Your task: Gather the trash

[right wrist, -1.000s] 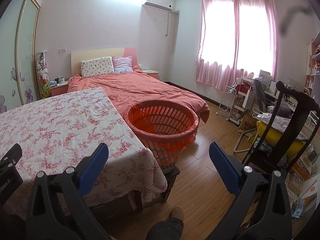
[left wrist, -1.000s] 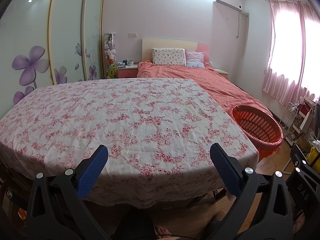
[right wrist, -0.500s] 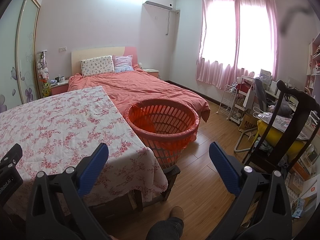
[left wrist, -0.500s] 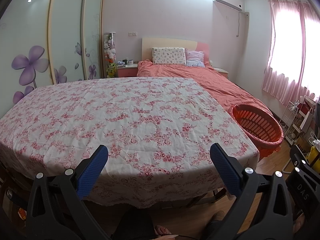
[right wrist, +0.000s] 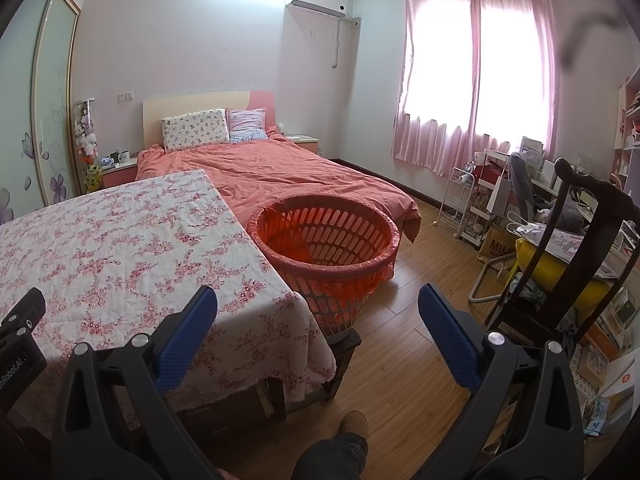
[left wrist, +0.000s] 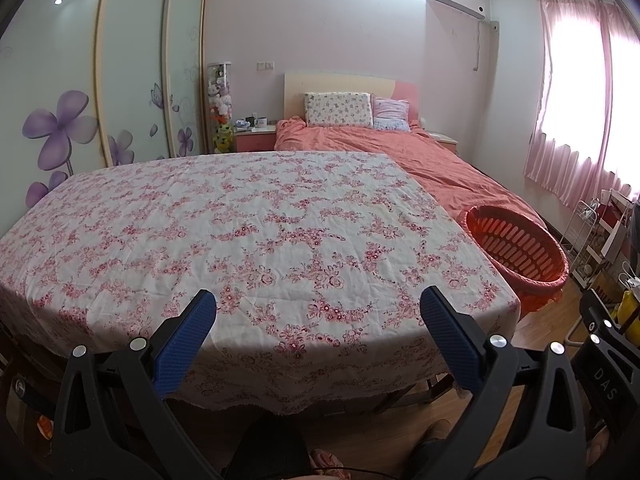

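1 orange slatted basket (right wrist: 326, 240), lined with an orange bag, is sitting at frame centre just beside the table (right wrist: 120, 240) in its floral cloth; nothing is showing inside it. 2 claws, left gripper (left wrist: 318, 340) and right gripper (right wrist: 318, 336), are hanging spread wide, gripping nothing, at lower frame.

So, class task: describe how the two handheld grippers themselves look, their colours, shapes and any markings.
The left gripper and right gripper look alike: black plastic frames with triangular cut-outs and round silver bolts, and jaws faced with blue textured pads. In the left view, the neighbouring black body is lettered "DAS"; in the right view, one reads "nRobot.AI".
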